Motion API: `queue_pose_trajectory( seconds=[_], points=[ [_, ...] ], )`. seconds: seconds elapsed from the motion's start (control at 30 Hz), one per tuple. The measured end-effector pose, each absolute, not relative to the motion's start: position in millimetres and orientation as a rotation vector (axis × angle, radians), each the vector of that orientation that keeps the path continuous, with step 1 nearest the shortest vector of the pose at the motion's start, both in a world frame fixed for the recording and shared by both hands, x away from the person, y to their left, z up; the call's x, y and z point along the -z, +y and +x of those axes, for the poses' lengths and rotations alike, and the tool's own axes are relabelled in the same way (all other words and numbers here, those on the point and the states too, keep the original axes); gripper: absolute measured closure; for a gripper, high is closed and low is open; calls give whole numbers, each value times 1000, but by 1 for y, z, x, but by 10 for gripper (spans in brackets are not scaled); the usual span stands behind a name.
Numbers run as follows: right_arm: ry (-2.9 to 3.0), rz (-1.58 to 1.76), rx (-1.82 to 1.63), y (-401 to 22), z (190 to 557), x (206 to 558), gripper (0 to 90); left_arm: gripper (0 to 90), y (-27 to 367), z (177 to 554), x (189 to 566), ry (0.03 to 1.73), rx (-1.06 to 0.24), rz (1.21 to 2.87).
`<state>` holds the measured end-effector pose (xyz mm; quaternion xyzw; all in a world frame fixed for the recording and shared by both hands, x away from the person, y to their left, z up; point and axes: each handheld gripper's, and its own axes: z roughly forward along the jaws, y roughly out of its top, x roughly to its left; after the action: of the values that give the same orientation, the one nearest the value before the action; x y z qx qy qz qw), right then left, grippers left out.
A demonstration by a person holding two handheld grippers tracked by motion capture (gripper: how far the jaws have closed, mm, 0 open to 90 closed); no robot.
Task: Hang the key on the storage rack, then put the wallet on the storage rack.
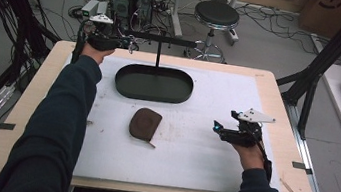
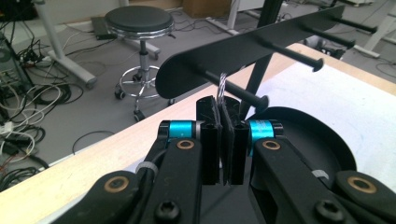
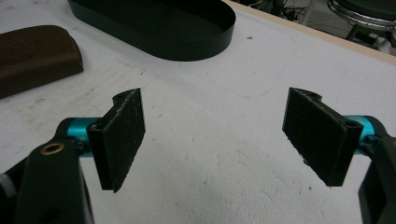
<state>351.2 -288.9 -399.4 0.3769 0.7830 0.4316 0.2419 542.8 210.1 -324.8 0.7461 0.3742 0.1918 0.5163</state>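
The left gripper (image 2: 223,122) has its jaws pressed together on a thin twisted silvery cord (image 2: 222,85), which loops over a peg (image 2: 233,88) of the black rack bar (image 2: 243,51). In the high view this gripper (image 1: 126,43) sits at the bar's left end, above the table's far left corner. The right gripper (image 3: 215,135) has its jaws spread wide with nothing between them, above the white mat (image 3: 243,154). A brown pouch (image 1: 145,123) lies on the mat, near the rack's black oval tray (image 1: 154,83).
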Motion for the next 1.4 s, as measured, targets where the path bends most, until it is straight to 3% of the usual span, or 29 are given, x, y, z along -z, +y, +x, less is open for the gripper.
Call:
queue_pose_trajectory(
  seconds=[0.03,0.1,0.27,0.5,0.93,1.4],
  points=[
    [2139,1032,-1178,-289,351,399,214,855,209,543,326,913,-470,1800],
    [2136,1032,-1181,-289,351,399,214,722,210,542,329,948,-490,1796],
    [2139,1020,-1182,-288,351,399,214,536,219,528,338,992,-497,1771],
    [2142,1008,-1188,-282,355,397,213,285,226,483,349,964,-486,1722],
    [2146,1008,-1196,-273,355,395,214,213,221,415,356,871,-491,1722],
    [2166,1019,-1181,-268,354,397,216,218,208,372,386,825,-449,1772]
  ],
)
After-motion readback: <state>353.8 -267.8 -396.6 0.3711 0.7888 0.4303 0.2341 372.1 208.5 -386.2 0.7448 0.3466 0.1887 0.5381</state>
